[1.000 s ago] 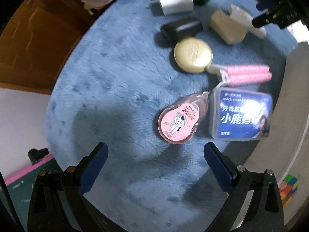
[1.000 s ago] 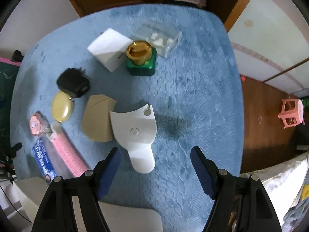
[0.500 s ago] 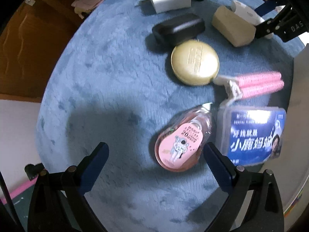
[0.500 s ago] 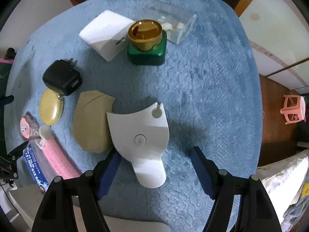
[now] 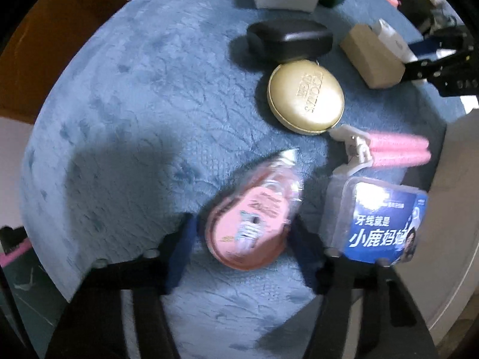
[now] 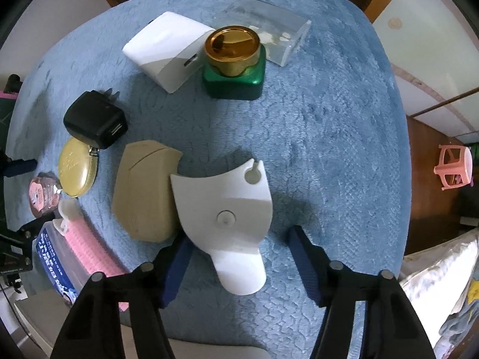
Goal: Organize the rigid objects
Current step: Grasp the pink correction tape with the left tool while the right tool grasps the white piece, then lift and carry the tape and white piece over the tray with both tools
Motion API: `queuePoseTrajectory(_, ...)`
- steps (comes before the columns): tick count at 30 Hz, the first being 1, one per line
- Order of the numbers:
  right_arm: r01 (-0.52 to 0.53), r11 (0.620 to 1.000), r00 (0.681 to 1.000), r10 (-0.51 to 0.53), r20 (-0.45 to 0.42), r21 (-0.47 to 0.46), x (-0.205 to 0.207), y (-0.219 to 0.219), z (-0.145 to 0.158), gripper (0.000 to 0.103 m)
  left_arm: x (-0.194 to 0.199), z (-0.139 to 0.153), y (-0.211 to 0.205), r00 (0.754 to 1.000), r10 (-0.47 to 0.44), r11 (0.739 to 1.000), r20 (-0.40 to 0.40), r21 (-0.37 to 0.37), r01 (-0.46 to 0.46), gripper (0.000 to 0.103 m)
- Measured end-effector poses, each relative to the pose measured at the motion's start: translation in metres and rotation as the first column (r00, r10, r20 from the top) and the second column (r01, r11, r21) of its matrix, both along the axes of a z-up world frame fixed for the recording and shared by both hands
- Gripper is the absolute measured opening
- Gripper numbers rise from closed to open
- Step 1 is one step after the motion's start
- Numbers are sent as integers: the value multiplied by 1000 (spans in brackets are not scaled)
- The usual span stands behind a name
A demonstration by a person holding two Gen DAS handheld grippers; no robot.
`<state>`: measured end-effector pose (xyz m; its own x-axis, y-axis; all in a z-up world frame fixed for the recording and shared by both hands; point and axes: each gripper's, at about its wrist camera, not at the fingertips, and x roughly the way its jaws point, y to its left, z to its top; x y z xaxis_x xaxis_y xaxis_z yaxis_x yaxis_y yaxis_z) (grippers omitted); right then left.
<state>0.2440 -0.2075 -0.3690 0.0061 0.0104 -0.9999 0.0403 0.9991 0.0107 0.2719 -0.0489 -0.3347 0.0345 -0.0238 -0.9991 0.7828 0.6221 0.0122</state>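
Left gripper point(image 5: 242, 239) pinches pink correction tape point(image 5: 254, 224) between pads. Right gripper point(image 6: 239, 257) closing around white plastic piece point(image 6: 227, 209), right pad clear.

Colour rundown: the fuzzy mat point(image 6: 329, 113) is dusty blue with a crinkly embossed texture. The pink correction tape point(image 5: 254, 221) has a little cartoon print on its label. The floss box point(image 5: 380, 227) is clear with a blue label and white lettering. There's a gold round compact point(image 5: 305, 98), a black charger point(image 6: 95, 119), a white charger point(image 6: 167, 51), a green jar with a shiny gold lid point(image 6: 233, 59), a beige case point(image 6: 143, 197), a white plastic piece point(image 6: 227, 215) and pink rollers point(image 5: 398, 152). Gripper pads point(image 6: 176, 266) are dark blue.
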Motion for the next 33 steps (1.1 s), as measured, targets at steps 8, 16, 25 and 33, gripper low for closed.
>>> queuePoseTrajectory(8,47,998,999,-48,10,33,-5,4,9,46,-2,14,20,984,179,984,23,-24,-178,54)
queuePoseTrajectory(16,82,994,992,-88,88,67,-22,-1,52,45,-23,74,40,929,357,932,102,-106,-347,54)
queuePoseTrajectory(25,83,988,969,-110,221,127,-62,-13,126,45,-84,160,43,845,492,864,208,-237,-444,54)
queuePoseTrajectory(33,33,986,938,-87,335,164,-118,-11,192,45,-130,203,34,794,563,808,230,-354,-470,54)
